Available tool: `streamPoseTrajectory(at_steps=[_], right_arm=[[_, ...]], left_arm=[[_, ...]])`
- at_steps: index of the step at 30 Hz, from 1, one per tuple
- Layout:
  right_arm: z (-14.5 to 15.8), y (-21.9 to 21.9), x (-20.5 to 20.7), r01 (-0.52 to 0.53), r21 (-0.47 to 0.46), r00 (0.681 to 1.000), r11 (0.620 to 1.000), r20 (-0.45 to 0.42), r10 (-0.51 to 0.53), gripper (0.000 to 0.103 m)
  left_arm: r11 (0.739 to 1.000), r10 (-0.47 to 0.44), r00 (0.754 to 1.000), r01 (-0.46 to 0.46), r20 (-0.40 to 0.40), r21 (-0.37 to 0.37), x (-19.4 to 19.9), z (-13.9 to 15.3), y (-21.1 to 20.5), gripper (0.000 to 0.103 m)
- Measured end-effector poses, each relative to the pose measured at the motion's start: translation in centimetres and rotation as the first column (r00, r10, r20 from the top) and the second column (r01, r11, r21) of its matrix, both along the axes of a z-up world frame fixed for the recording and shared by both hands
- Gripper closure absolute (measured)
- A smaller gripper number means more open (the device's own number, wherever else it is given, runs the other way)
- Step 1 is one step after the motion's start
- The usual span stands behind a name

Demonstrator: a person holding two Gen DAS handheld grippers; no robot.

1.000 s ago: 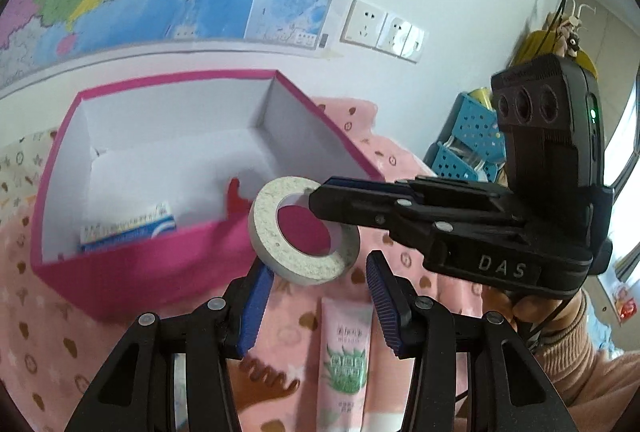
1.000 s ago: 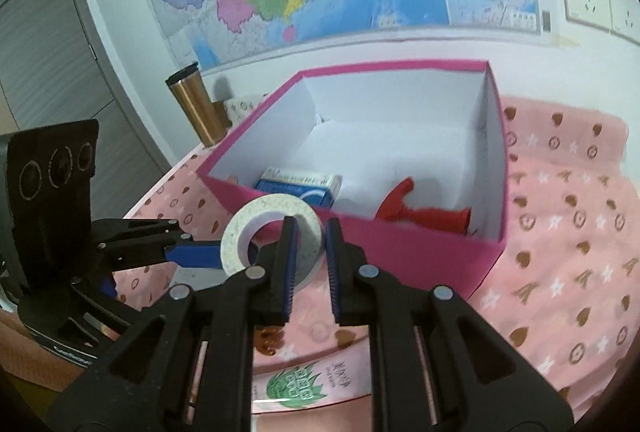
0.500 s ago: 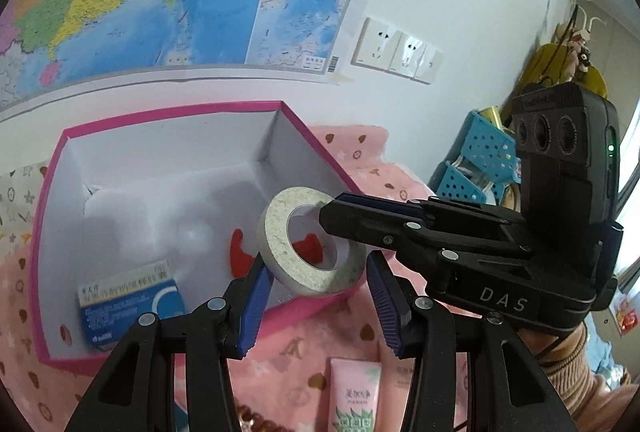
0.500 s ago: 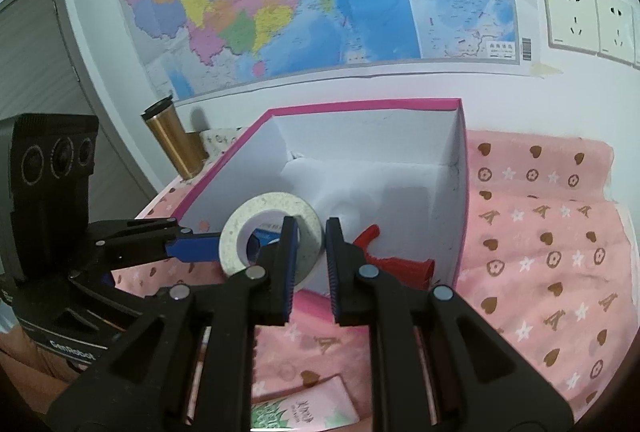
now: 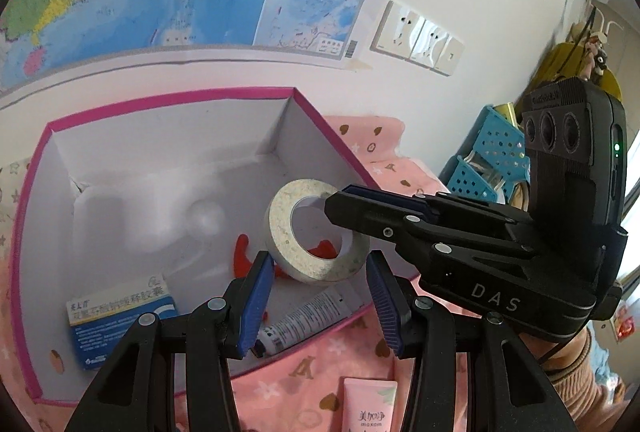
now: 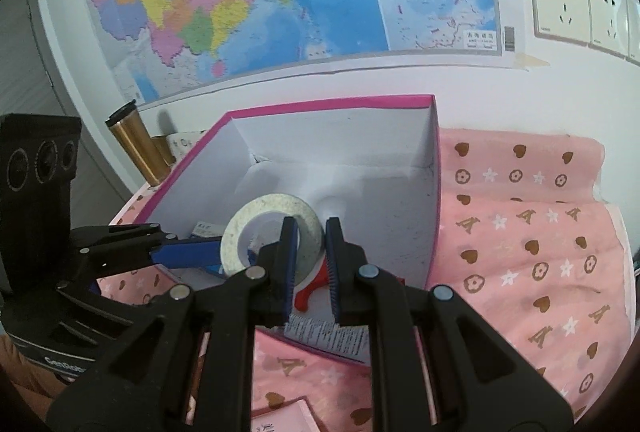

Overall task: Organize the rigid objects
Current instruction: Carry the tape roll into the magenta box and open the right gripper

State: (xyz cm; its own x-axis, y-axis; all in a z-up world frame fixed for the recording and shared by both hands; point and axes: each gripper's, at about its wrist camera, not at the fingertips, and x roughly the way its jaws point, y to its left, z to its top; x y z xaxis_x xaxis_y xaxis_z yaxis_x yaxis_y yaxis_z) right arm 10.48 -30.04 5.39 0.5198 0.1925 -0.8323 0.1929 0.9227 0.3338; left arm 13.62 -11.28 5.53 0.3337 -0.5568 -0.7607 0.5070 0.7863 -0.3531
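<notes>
The tape roll (image 5: 316, 232), clenched in the right gripper (image 6: 311, 264), now hangs over the pink box (image 5: 328, 128); left gripper (image 5: 320, 306) fingers stay released.

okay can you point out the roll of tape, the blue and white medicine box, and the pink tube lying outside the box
roll of tape (image 5: 282, 228): left wrist view, on its speckled flat side, left of the hole.
blue and white medicine box (image 5: 120, 324): left wrist view, middle of its printed top face.
pink tube (image 5: 370, 406): left wrist view, on its visible upper body.

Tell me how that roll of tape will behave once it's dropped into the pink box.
The roll of tape looks stiff: it holds its ring shape while the right gripper pinches its wall. Being round, it may roll if it lands on edge in the pink box. Probably light, since one wall carries it.
</notes>
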Motion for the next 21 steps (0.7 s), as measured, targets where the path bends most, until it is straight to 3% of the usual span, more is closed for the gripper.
streamPoseTrajectory(at_steps=[14, 21], right_arm=[[-2.7, -1.1, 1.3, 0.024, -0.045, 0.996, 0.999, -0.084, -0.027, 0.087], [-3.4, -1.1, 1.8, 0.036, -0.091, 0.993, 0.995, -0.108, -0.045, 0.087]], left_arm=[[1.000, 0.015, 0.996, -0.014, -0.089, 0.011, 1.9, -2.2, -0.3, 0.056], [0.998, 0.065, 0.993, -0.062, -0.102, 0.029, 2.8, -2.8, 0.2, 0.056]])
